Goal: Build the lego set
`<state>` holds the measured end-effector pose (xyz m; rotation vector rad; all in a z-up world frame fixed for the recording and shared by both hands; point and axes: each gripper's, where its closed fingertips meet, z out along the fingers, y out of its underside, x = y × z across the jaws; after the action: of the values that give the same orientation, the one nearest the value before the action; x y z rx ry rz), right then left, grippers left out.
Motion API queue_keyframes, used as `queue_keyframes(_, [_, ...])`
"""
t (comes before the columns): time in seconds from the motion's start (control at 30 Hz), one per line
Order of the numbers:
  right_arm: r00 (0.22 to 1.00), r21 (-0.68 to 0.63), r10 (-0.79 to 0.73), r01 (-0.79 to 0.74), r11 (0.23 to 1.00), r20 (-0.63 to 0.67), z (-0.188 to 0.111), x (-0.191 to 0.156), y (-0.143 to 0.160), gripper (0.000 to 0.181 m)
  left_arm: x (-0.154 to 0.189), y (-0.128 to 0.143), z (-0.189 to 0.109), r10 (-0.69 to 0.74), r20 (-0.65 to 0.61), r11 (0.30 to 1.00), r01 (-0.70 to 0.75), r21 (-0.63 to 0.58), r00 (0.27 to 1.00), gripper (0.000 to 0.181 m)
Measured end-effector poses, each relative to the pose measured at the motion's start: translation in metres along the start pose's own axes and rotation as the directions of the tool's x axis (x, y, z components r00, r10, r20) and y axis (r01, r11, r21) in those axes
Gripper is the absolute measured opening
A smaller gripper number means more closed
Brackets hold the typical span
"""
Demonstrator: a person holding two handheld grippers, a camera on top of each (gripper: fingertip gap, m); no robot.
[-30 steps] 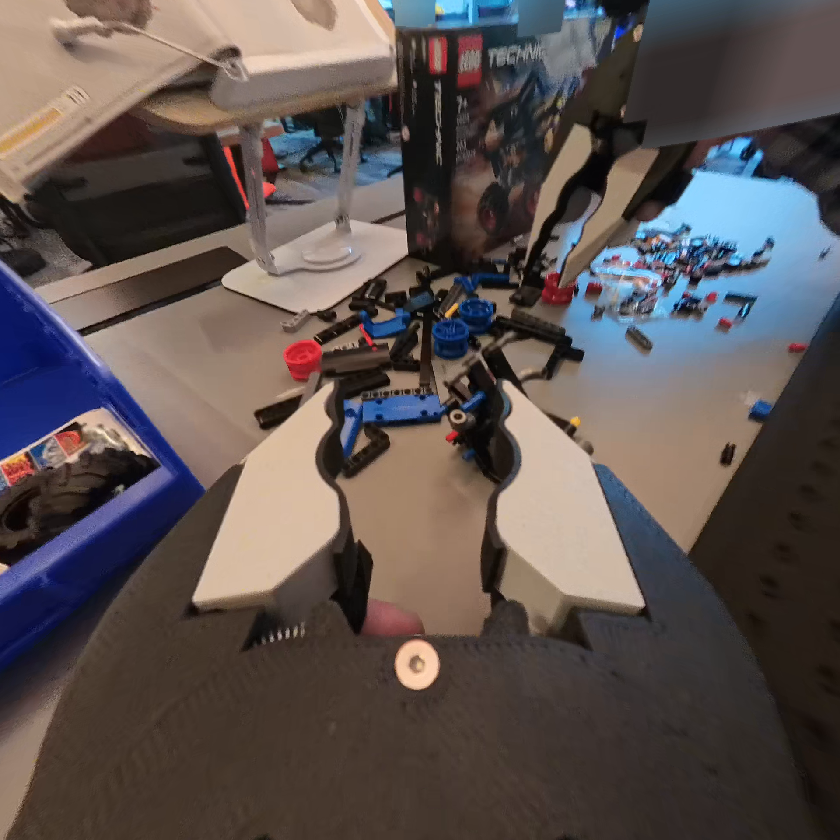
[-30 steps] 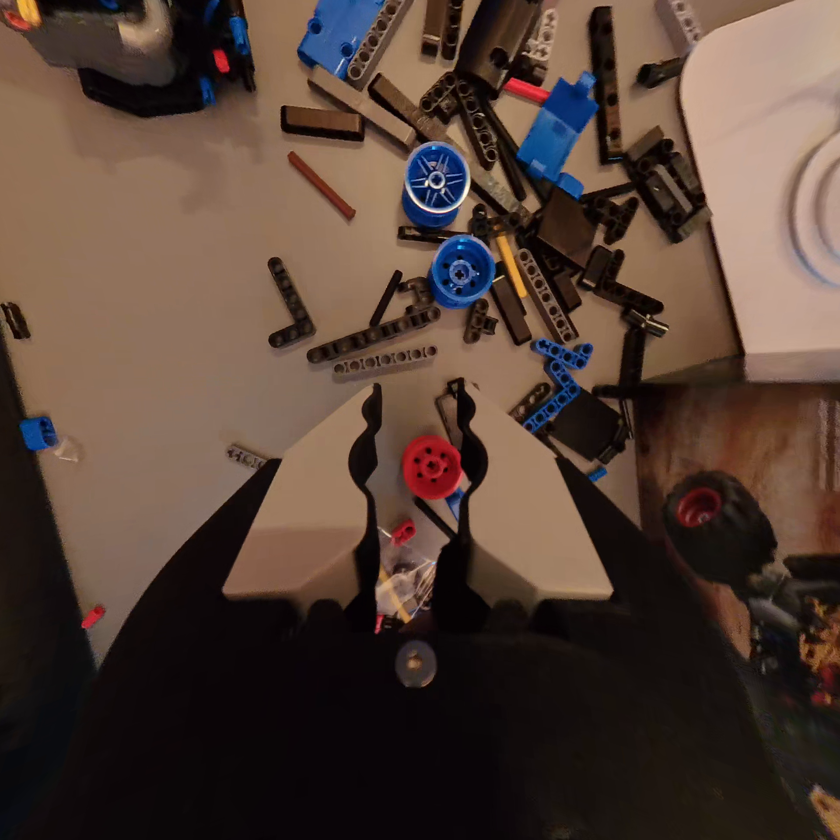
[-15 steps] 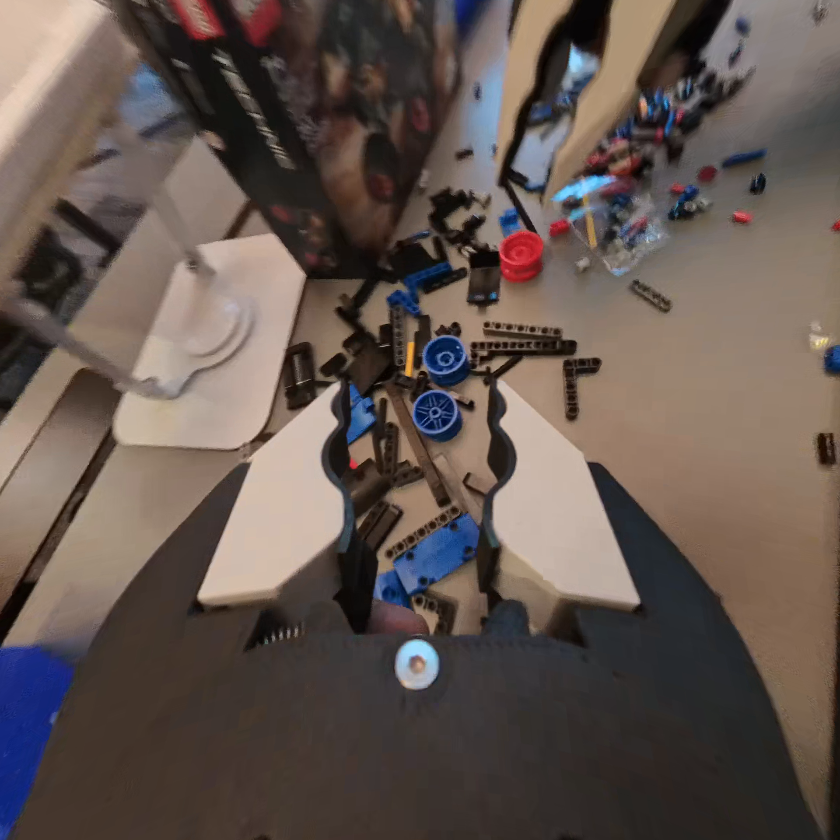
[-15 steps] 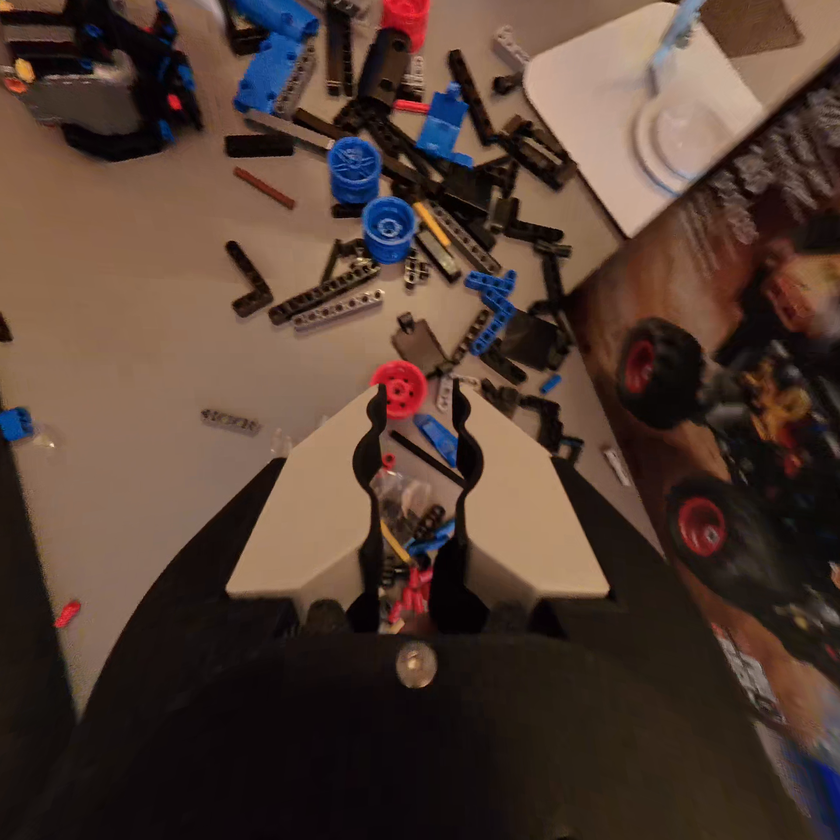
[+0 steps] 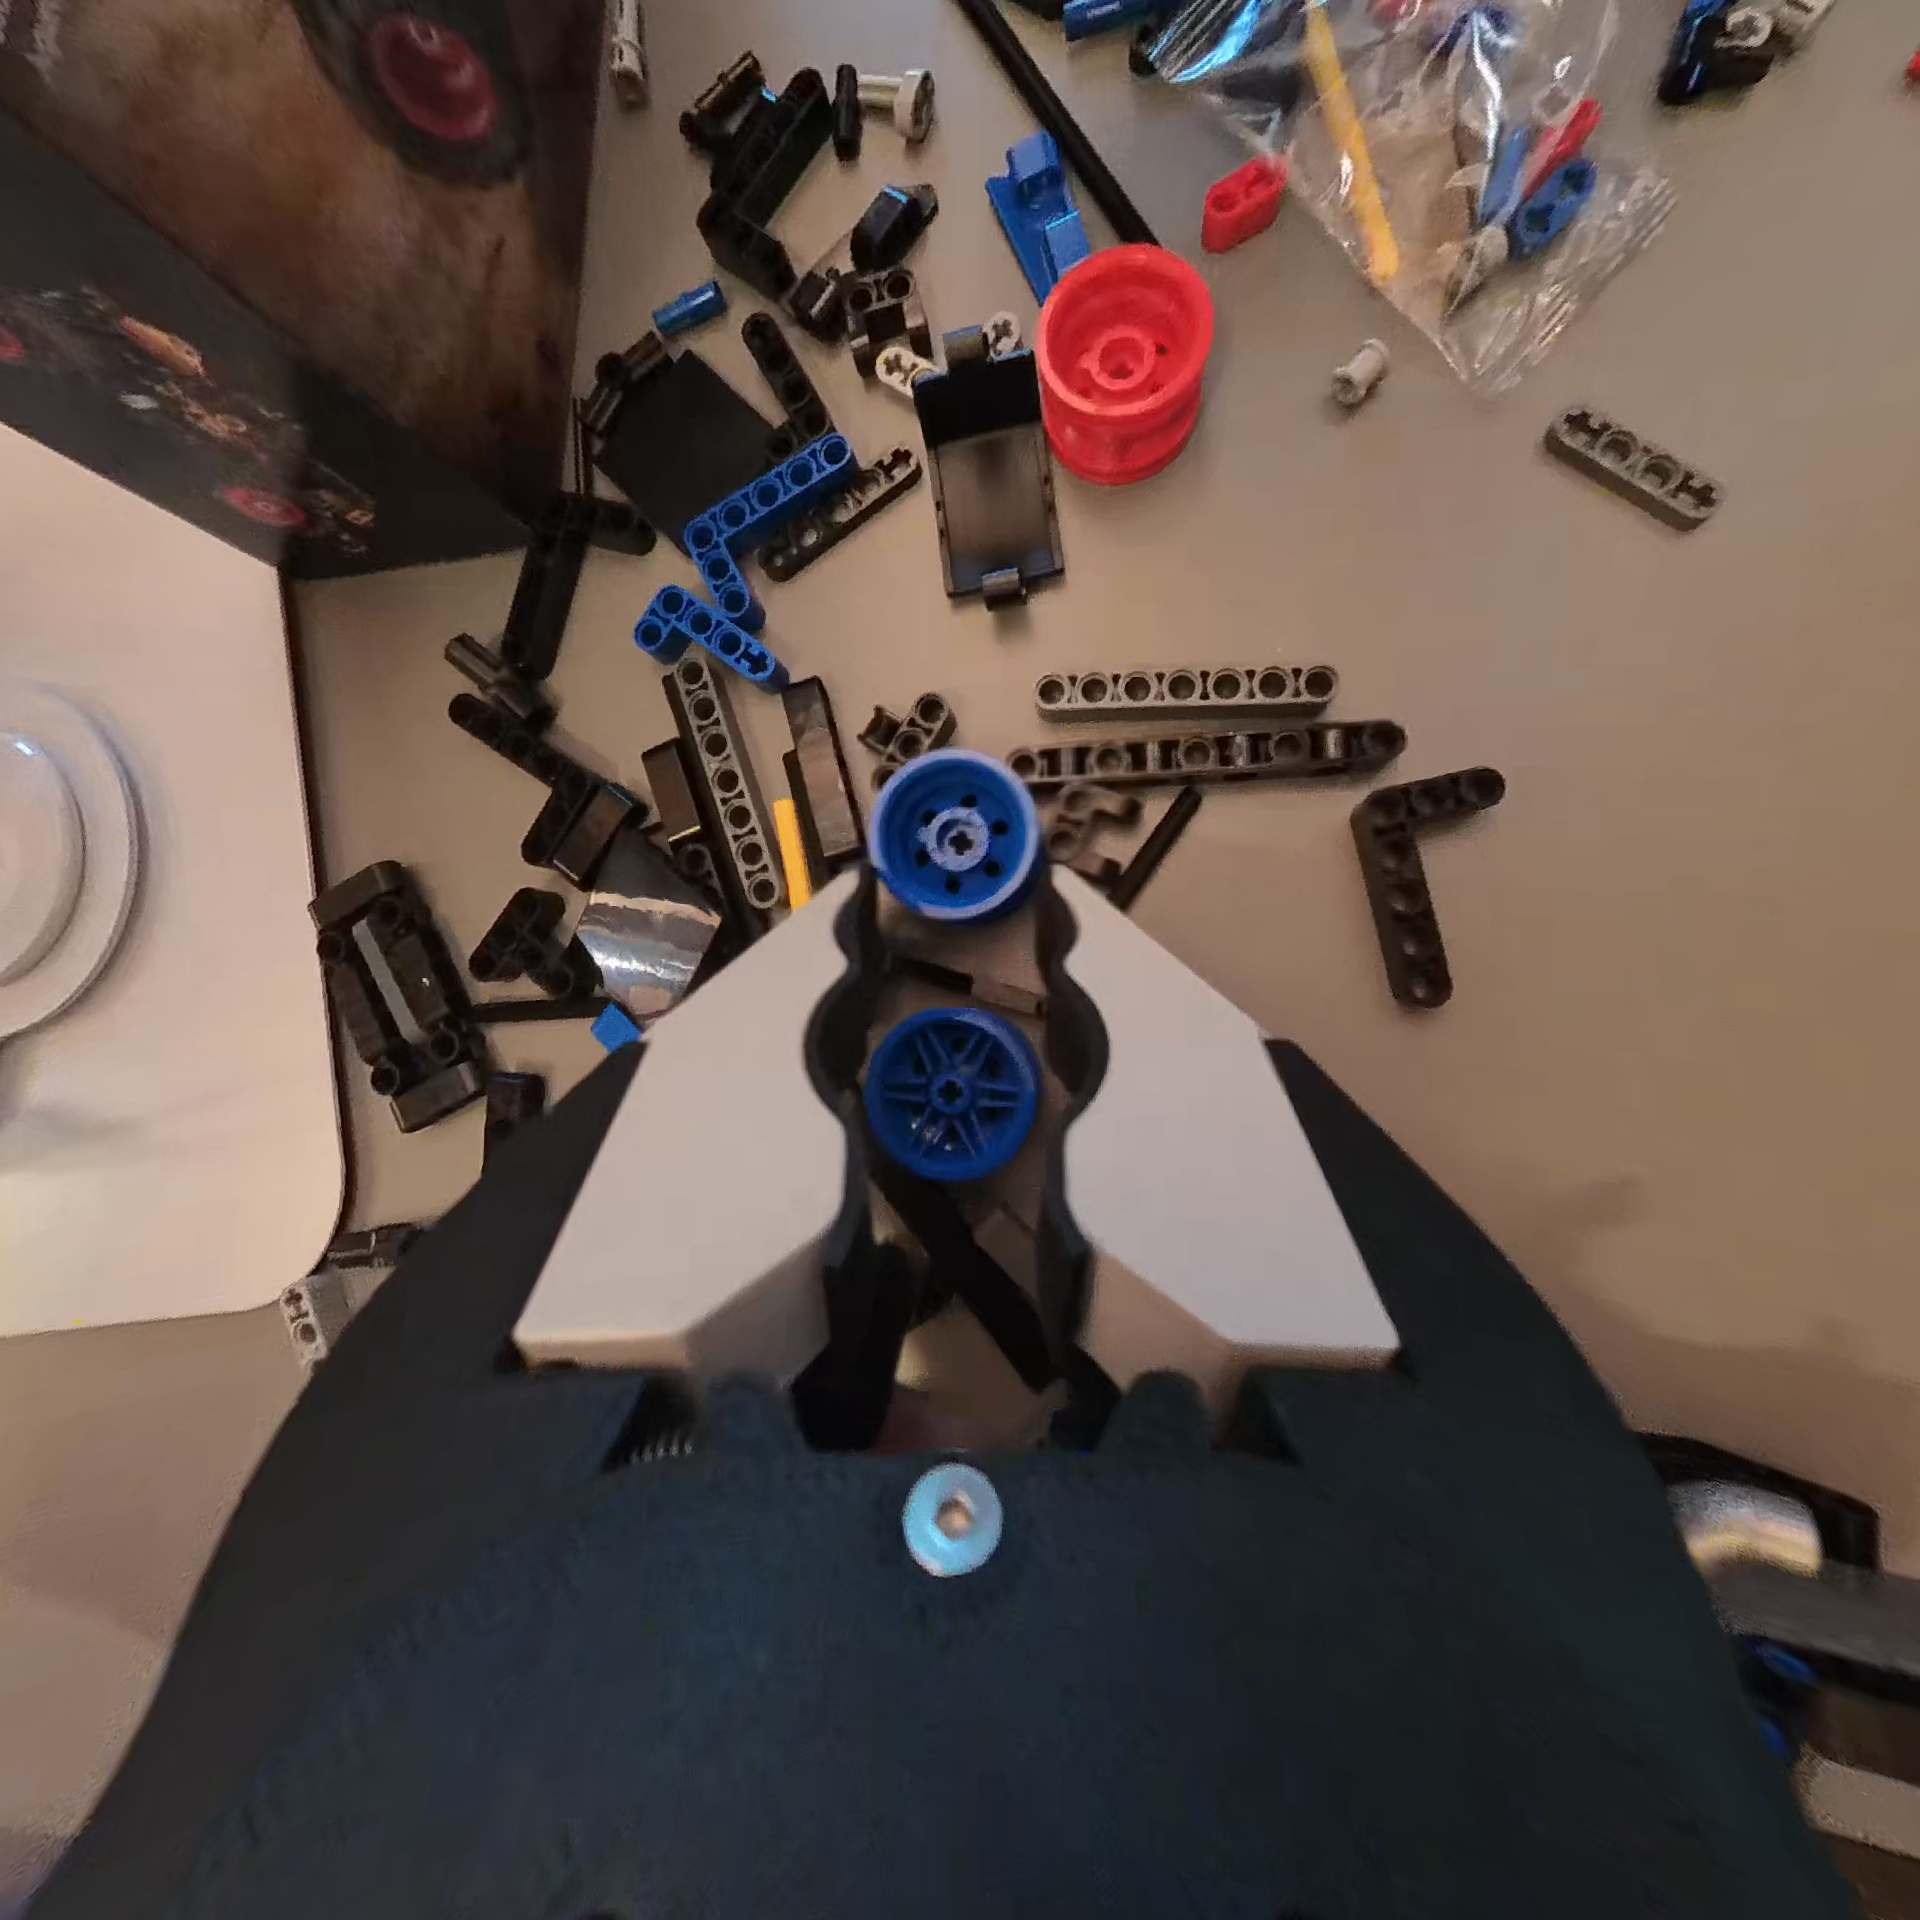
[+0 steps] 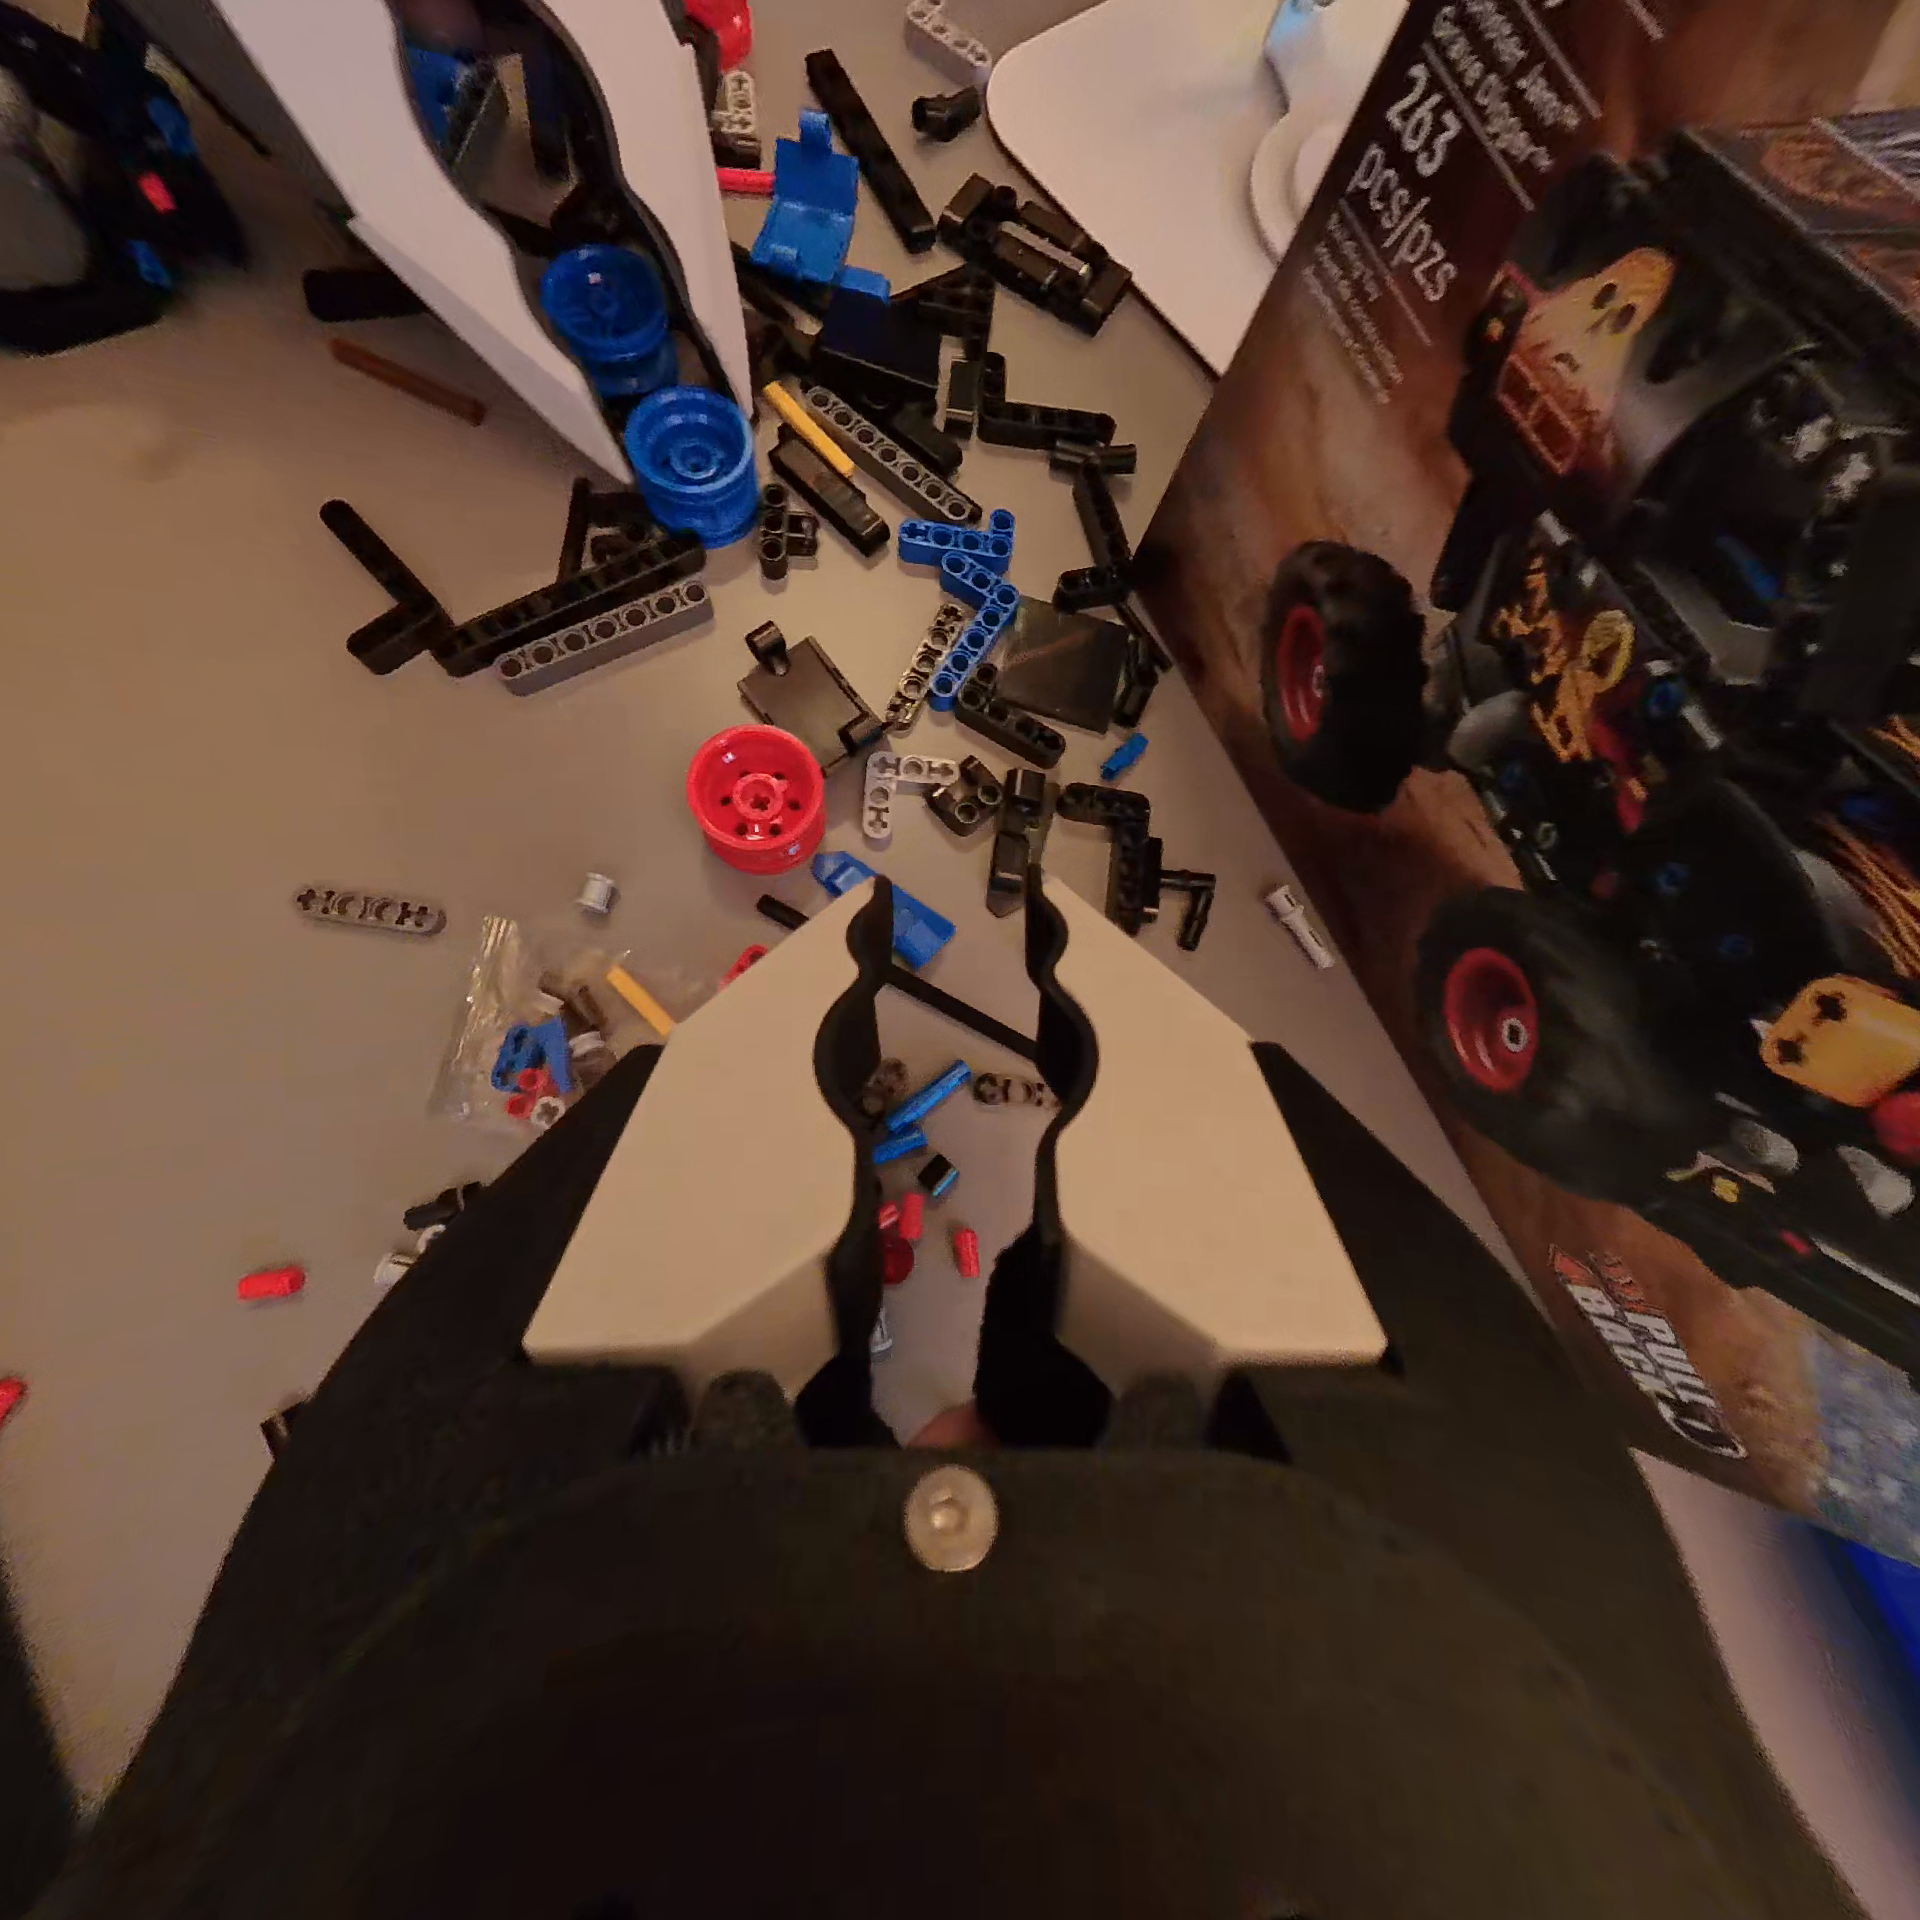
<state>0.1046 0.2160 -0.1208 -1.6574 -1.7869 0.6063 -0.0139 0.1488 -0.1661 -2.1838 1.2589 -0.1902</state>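
Loose Lego Technic pieces lie scattered on the grey table. My left gripper points down into the pile. Its jaws have narrowed onto a blue wheel at the fingertips, touching both of its sides while it rests on the table. A second blue wheel lies on the table between the fingers, farther back. The right wrist view shows this too: the left gripper astride both blue wheels. My right gripper is partly open and empty above small pins. A red wheel lies just ahead-left of it.
The set's box stands along the right of the right wrist view and at the upper left of the left wrist view. A white stand base lies left. A clear bag of small parts and a part-built model lie nearby.
My left gripper moved forward over the pile, tilted down and narrowed its jaws around the blue wheel. My right gripper drew back from the red wheel and turned toward the box.
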Motion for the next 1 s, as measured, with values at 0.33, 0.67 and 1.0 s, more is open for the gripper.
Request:
queue_keyframes(0.33, [1.0, 0.007, -0.003, 0.003, 1.0, -0.01, 0.01, -0.001, -0.006, 0.026, -0.019, 0.007, -0.013, -0.024, 0.071, 1.0, 0.023, 0.016, 0.997, 0.025])
queue_keyframes(0.67, [0.99, -0.095, -0.135, 0.139, 0.986, 0.048, 0.058, 0.012, -0.017, 0.021, -0.044, 0.027, -0.026, -0.106, 0.163, 0.994, 0.102, 0.034, 0.981, 0.026])
queue_keyframes(1.0, [0.988, -0.139, -0.116, 0.131, 0.982, 0.106, 0.077, 0.013, -0.008, 0.008, -0.051, 0.024, -0.032, -0.144, 0.178, 0.988, 0.132, 0.08, 0.973, 0.044])
